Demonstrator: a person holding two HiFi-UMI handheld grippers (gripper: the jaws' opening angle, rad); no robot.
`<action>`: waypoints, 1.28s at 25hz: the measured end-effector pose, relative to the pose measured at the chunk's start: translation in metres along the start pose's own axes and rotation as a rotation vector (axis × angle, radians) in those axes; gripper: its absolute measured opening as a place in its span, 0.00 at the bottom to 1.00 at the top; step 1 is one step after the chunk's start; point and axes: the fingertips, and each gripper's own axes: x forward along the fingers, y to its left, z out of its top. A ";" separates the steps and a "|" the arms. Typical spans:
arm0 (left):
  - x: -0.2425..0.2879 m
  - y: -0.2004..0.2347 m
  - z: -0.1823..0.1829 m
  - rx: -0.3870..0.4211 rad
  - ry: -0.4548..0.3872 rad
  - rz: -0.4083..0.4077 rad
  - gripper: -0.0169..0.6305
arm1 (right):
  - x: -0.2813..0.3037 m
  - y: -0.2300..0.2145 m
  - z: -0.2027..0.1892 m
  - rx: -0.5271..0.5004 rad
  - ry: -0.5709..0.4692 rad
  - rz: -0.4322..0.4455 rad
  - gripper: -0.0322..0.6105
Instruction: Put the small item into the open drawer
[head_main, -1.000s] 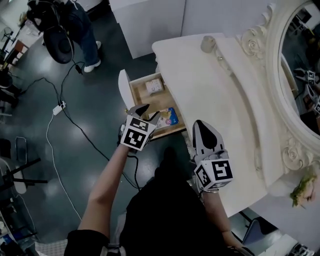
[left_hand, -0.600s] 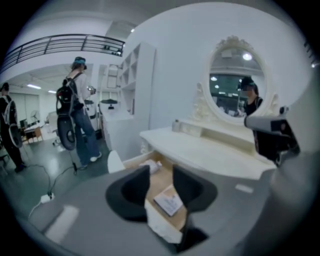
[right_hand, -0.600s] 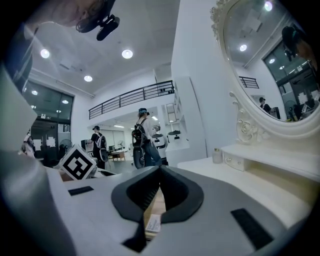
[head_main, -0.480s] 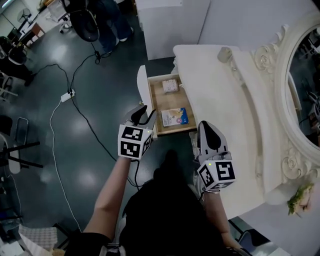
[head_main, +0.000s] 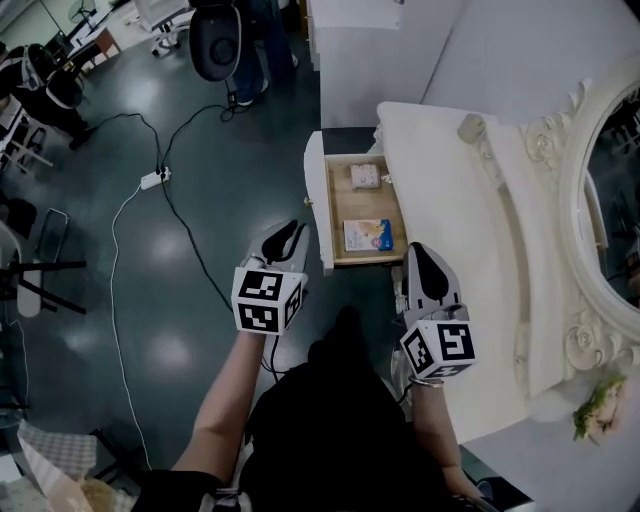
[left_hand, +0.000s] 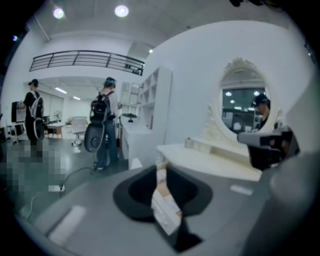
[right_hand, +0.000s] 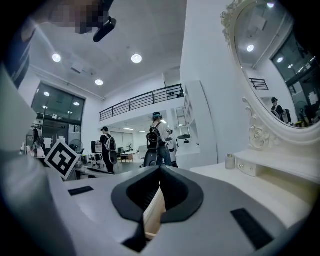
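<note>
While the white desk (head_main: 450, 200) fills the right half of the head view, its oval mirror (head_main: 610, 200) in a carved frame stands along the right edge. From the desk's left edge the wooden drawer (head_main: 345, 210) is pulled out over the dark floor, its white front panel on the outer side.

Off that front panel's near corner, above the floor, the left gripper (head_main: 290, 232) is clear of the drawer. Its jaws have just been closing and now meet with only a thin slit between them. The left gripper view shows nothing held there, just the drawer seen through the slit. The right gripper (head_main: 418, 250) hovers at the desk's left edge, just beside the drawer's near wall. Its jaws are also pressed together and empty, with bare drawer wood showing past them.

Inside the drawer, the blue-and-yellow packet (head_main: 368, 235) lies flat toward the near wall. A smaller pale packet (head_main: 365, 177) lies toward the far wall, apart from it. A little jar (head_main: 470, 127) stands near the desk's far left corner.
</note>
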 end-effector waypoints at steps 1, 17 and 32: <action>-0.006 0.002 0.000 -0.009 -0.007 0.008 0.12 | -0.001 0.003 0.001 -0.002 -0.002 0.004 0.06; -0.068 0.019 0.000 -0.094 -0.096 0.085 0.09 | -0.013 0.038 -0.009 -0.023 0.018 0.053 0.05; -0.092 0.022 0.002 -0.113 -0.130 0.091 0.08 | -0.016 0.059 -0.014 -0.028 0.025 0.081 0.05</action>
